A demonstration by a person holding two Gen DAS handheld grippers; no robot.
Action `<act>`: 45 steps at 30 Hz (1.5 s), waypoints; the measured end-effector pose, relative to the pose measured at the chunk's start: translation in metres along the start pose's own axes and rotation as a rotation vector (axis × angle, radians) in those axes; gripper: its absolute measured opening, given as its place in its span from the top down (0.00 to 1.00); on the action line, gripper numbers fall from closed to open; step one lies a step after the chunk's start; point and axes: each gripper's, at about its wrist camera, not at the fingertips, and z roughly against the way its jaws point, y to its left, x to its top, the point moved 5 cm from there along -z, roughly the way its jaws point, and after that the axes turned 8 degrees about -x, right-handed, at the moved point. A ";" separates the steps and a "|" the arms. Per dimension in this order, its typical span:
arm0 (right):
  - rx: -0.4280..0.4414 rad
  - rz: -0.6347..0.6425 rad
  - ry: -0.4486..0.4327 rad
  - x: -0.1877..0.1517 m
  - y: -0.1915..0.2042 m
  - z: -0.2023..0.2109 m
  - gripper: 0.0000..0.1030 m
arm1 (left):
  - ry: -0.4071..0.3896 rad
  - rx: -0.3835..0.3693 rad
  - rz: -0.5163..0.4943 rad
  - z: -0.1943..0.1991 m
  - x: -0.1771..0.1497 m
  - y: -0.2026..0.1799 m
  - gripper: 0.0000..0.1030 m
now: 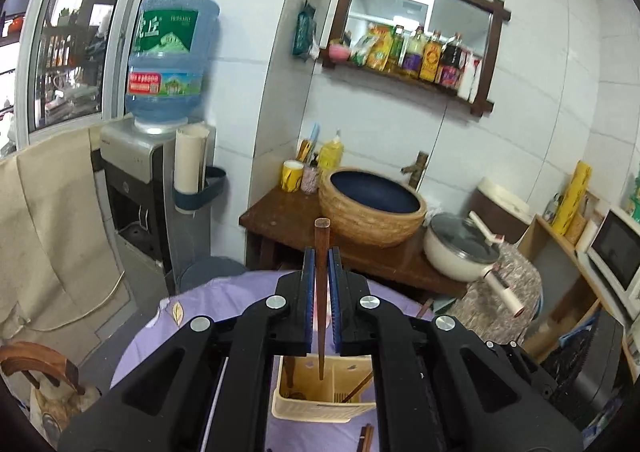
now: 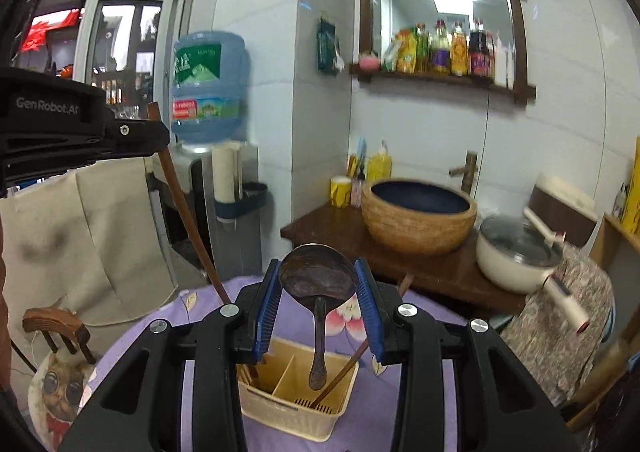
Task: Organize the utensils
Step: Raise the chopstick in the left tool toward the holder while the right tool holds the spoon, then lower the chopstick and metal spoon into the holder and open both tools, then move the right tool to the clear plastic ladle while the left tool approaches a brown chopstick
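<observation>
Holding: left gripper (image 1: 320,292) is clamped on a chopstick (image 1: 321,292), right gripper (image 2: 320,304) is clamped on the bowl of a dark wooden spoon (image 2: 318,276) — both hang in the air above a cream utensil basket (image 2: 296,412).
Chopstick axis: nearly upright between the blue pads, thick blunt end up, thin tip pointing down into the basket; in the right wrist view it leans a little, tip toward the basket.
Spoon axis: also close to vertical, bowl uppermost and squeezed at its two edges, handle dangling so that its end hangs over the basket.
Why held so: gripped by the top ends, each long piece hangs handle or tip first, which looks suited to dropping straight into a compartment.
Basket: stands on the purple flowered cloth (image 2: 400,404) of the counter, divided by inner walls; one chopstick (image 2: 340,376) already leans in its right-hand part — which compartment each held piece is over I cannot tell.
Loose pieces: brown stick ends (image 1: 366,438) lie on the cloth just in front of the basket.
Beyond: woven basin (image 2: 420,216), lidded white pot (image 2: 516,252), water dispenser (image 1: 172,60).
</observation>
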 end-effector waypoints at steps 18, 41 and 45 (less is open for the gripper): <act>-0.019 -0.045 0.171 -0.096 0.002 -0.056 0.65 | 0.216 0.015 0.046 -0.082 -0.130 0.032 0.93; 0.079 0.048 0.302 -0.184 0.029 0.022 0.31 | 0.261 0.069 0.024 -0.003 -0.252 0.079 0.22; 0.103 0.095 0.359 -0.216 0.049 0.028 0.34 | 0.343 0.113 0.094 0.000 -0.291 0.107 0.22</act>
